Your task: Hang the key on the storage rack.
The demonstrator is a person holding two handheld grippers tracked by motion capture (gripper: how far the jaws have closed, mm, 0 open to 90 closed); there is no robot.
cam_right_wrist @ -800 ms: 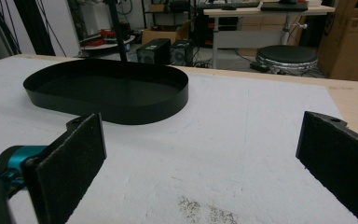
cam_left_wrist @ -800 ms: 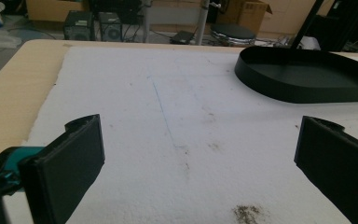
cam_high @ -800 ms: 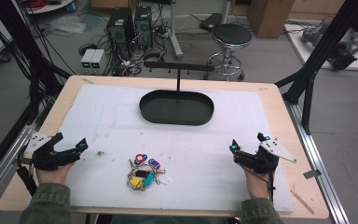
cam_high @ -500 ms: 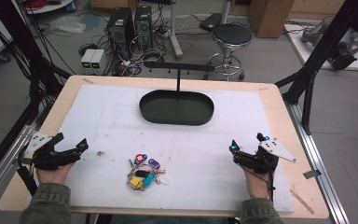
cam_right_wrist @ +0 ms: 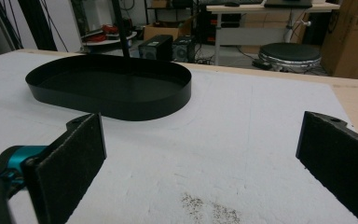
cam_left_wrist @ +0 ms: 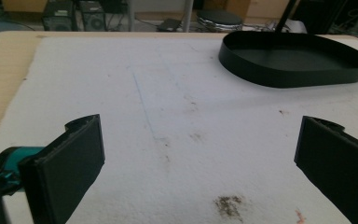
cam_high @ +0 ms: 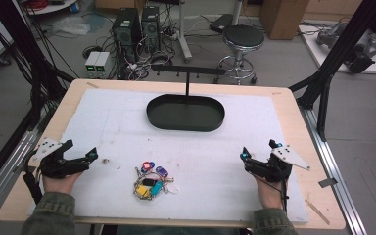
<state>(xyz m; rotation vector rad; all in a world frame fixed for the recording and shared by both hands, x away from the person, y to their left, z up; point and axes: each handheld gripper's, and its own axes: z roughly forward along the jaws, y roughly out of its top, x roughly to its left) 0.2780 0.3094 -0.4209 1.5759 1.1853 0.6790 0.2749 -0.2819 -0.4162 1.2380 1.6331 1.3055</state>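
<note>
Keys (cam_high: 151, 182), a bunch with coloured fobs on a ring, lie on the white mat (cam_high: 127, 127) near the table's (cam_high: 303, 127) front edge, between the two hands and well apart from both. The mat covers most of the wooden table and is marked with brown smudges and faint lines; a dark stain (cam_left_wrist: 228, 205) sits just ahead of the left hand-held gripper (cam_high: 78, 159), and another speckled patch (cam_right_wrist: 205, 210) ahead of the right hand-held gripper (cam_high: 254, 161). Both have their jaws spread wide with nothing between them, resting low at the mat's left and right sides. An oval black tray (cam_high: 185, 113) stands at the far middle of the mat, with a thin black post rising behind it to a crossbar (cam_high: 188, 70). Beyond the table, on a grey floor, are a round stool (cam_high: 243, 36), two computer towers (cam_high: 136, 24), small grey boxes (cam_high: 97, 61), tangled cables and cardboard boxes (cam_high: 279, 17). Black frame struts stand at both sides.
</note>
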